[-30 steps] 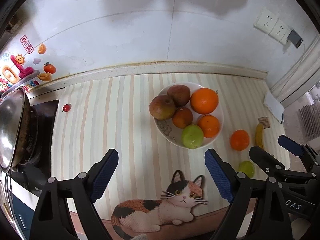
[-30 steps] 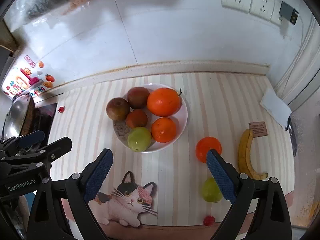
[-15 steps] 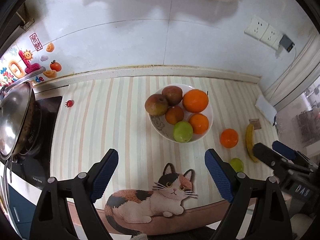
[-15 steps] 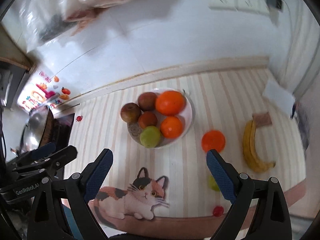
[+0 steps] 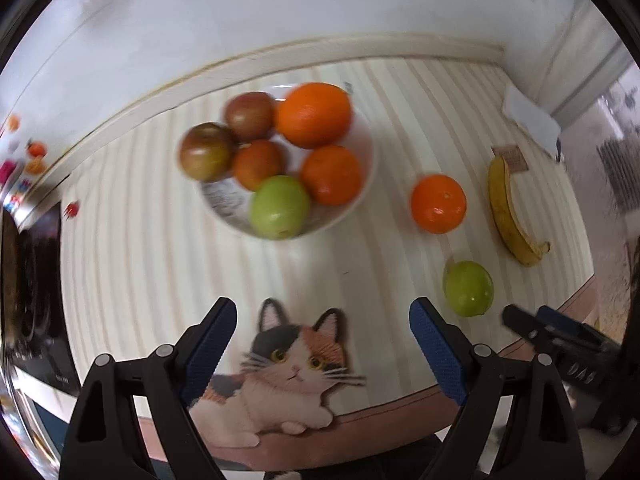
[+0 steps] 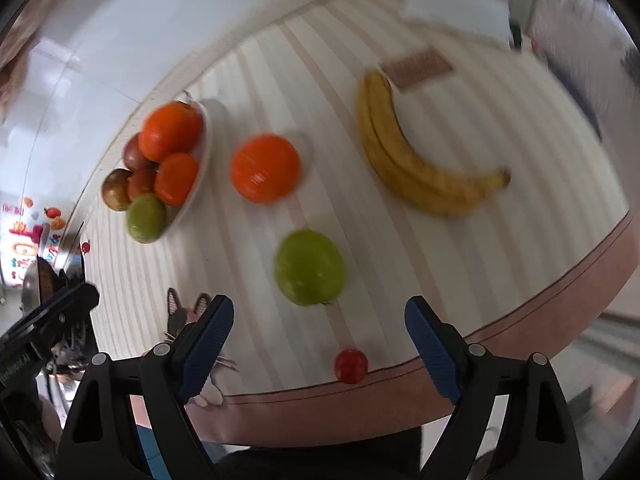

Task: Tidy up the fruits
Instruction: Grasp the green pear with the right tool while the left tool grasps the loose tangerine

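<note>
Both views motion-blurred. Right gripper (image 6: pixel 316 344) jaws closing, nothing between pads; green fruit (image 6: pixel 310 267) just ahead, untouched. Left gripper (image 5: pixel 322 344) wide open, empty, over cat print (image 5: pixel 294 364). Beyond: loose orange (image 6: pixel 265 168), banana (image 6: pixel 416 164), then bowl (image 5: pixel 360 136) of fruit, rim mostly hidden. Small red item (image 6: pixel 351 365) unclear.
</note>
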Tool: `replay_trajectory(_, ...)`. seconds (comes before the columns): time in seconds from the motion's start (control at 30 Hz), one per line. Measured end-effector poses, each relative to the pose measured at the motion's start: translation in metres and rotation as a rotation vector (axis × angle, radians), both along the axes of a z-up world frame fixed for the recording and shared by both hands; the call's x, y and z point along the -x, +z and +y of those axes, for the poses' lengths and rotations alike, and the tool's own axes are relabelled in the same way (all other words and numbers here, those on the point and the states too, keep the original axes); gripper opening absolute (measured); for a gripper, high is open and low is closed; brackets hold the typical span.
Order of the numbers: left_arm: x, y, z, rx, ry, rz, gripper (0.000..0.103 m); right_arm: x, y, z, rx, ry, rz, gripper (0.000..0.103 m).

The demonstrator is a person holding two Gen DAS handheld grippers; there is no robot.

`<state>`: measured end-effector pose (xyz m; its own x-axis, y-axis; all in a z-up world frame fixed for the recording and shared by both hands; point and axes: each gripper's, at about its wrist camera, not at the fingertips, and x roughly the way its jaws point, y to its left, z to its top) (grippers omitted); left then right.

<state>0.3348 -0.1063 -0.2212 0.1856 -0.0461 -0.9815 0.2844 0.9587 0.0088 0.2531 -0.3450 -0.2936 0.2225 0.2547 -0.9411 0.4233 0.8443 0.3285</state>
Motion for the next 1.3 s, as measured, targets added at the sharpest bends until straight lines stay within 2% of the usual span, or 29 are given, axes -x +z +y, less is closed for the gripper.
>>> replay_trajectory(0.1,-0.015,-0.011,-0.022,-0.012,-0.037,0.037,0.089,-0.009,-0.023,-0.002,-0.025,-0.003,-0.013,0.079)
replay_trajectory(0.23,-0.042,-0.025,-0.049,-0.001,-0.07,0.106,0.088,-0.031,-0.047,0.007,-0.051,0.028,-0.02,0.075)
replay_trajectory(0.37,-0.068,-0.037,-0.076,-0.002,-0.093,0.164,0.089,-0.046,-0.065,0.02,-0.057,0.077,0.0,0.059)
replay_trajectory(0.47,-0.083,-0.049,-0.098,-0.021,-0.123,0.201,0.088,-0.045,-0.063,0.02,-0.011,0.084,-0.013,0.059)
replay_trajectory(0.6,-0.096,-0.076,-0.13,-0.06,-0.181,0.253,0.088,-0.036,-0.066,0.003,-0.04,0.037,-0.001,0.059)
replay_trajectory(0.8,-0.095,-0.109,-0.163,-0.091,-0.252,0.304,0.088,-0.026,-0.067,-0.013,-0.047,0.007,0.011,0.059)
replay_trajectory(0.83,-0.094,-0.113,-0.167,-0.086,-0.264,0.307,0.083,-0.026,-0.067,-0.015,-0.048,0.006,0.012,0.059)
replay_trajectory(0.87,-0.092,-0.115,-0.169,-0.085,-0.27,0.304,0.064,-0.026,-0.067,-0.015,-0.049,0.005,0.014,0.059)
replay_trajectory(0.9,-0.091,-0.116,-0.17,-0.098,-0.271,0.293,0.064,-0.027,-0.066,-0.013,-0.048,0.007,0.015,0.059)
replay_trajectory(1.03,-0.087,-0.112,-0.162,-0.07,-0.252,0.26,0.064,-0.028,-0.067,-0.011,-0.043,0.018,0.024,0.059)
replay_trajectory(1.13,-0.075,-0.108,-0.14,-0.065,-0.226,0.244,0.063,-0.028,-0.067,-0.006,-0.045,0.035,0.032,0.059)
replay_trajectory(1.3,-0.044,-0.107,-0.092,-0.042,-0.159,0.269,0.063,-0.028,-0.068,0.01,-0.025,0.106,0.045,0.059)
